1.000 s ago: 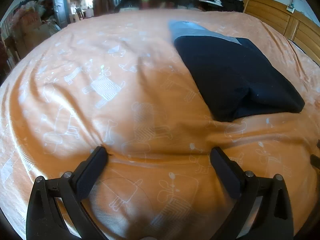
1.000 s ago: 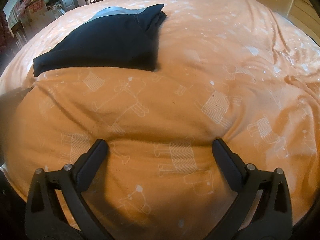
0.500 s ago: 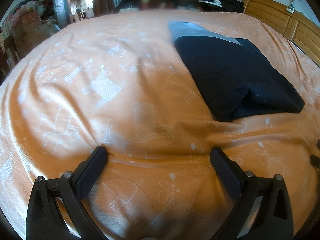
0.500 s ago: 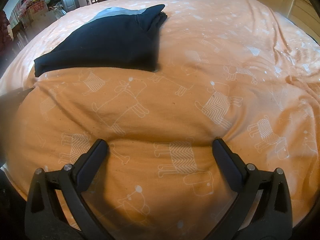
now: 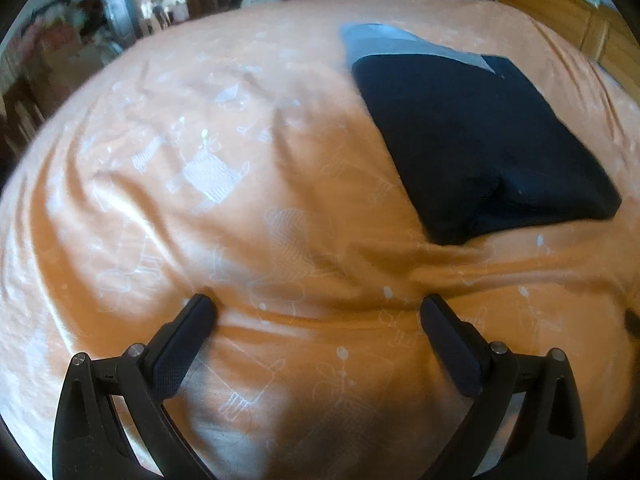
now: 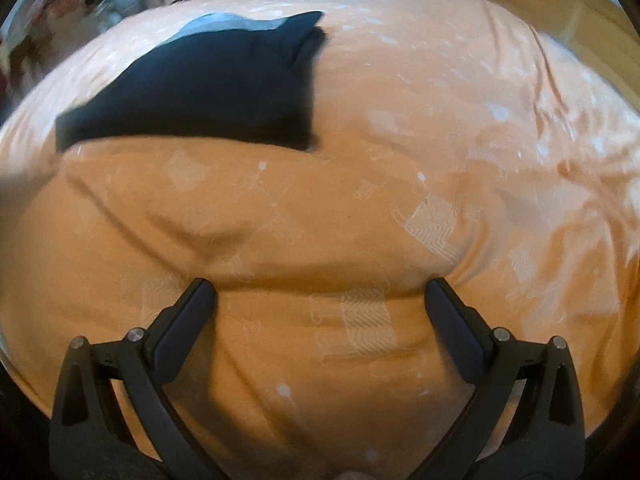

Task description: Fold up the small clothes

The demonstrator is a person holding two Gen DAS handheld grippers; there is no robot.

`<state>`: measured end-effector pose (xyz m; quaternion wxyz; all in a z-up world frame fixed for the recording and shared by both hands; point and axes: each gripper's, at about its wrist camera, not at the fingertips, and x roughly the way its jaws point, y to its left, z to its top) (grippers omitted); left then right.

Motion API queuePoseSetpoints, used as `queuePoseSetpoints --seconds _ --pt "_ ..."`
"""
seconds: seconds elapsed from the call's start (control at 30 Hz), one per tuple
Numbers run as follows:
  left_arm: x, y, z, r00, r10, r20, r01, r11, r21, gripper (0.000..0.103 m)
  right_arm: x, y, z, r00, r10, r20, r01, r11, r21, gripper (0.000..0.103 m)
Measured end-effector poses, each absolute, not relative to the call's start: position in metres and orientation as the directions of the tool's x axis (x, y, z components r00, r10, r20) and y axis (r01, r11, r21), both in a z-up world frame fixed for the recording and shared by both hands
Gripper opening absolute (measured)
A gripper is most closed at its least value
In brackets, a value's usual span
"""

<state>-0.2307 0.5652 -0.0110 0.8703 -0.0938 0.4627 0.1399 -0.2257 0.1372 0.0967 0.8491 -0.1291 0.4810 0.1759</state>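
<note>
In the left wrist view, the left gripper sat low over the orange bedspread, its two black fingers spread wide with nothing between them but wrinkled cloth printed with pale cartoon animals. Both fingertips rested at a shallow crease in the spread. Farther off and to the right lay the folded dark garment, a navy block lying flat, with a strip of grey fabric showing at its far edge. At the far right edge of the bed stood a wooden headboard, and a blurred clutter of furniture and clothes filled the far background.

In the right wrist view, the folded dark garment lay at the far left, well apart from the right gripper. That gripper also stood wide open and held nothing; its fingers touched a fold in the orange bedspread. To the right the spread ran on in loose wrinkles towards the far side of the bed. The picture was somewhat blurred.
</note>
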Motion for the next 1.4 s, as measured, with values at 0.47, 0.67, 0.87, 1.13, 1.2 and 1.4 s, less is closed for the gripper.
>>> queuePoseSetpoints --seconds 0.47,0.67,0.87,1.13,1.2,1.4 --pt "-0.234 0.572 -0.017 0.584 0.13 -0.801 -0.322 0.943 -0.082 0.103 -0.218 0.141 0.094 0.49 0.164 -0.856 -0.367 0.93 -0.032 0.103" --pt "-0.236 0.57 -0.018 0.592 0.134 -0.794 -0.318 0.945 -0.077 0.103 -0.215 0.143 0.093 0.486 0.161 -0.859 -0.373 0.927 -0.037 0.103" --pt "-0.239 0.572 -0.012 0.598 0.114 -0.794 -0.308 0.947 -0.096 0.103 -0.216 0.149 0.103 0.493 0.144 -0.858 -0.382 0.922 -0.065 0.103" --pt "-0.247 0.57 -0.015 0.624 0.123 -0.772 -0.3 0.949 -0.092 0.103 -0.237 0.173 0.206 0.582 0.257 -0.771 -0.446 0.894 -0.039 0.103" --pt "-0.248 0.571 -0.016 0.629 0.116 -0.769 -0.3 0.948 -0.102 0.103 -0.24 0.176 0.246 0.624 0.3 -0.722 -0.436 0.9 -0.004 0.103" --pt "-0.249 0.572 -0.016 0.63 0.117 -0.768 -0.3 0.948 -0.101 0.103 -0.249 0.183 0.326 0.704 0.361 -0.611 -0.439 0.898 0.025 0.103"
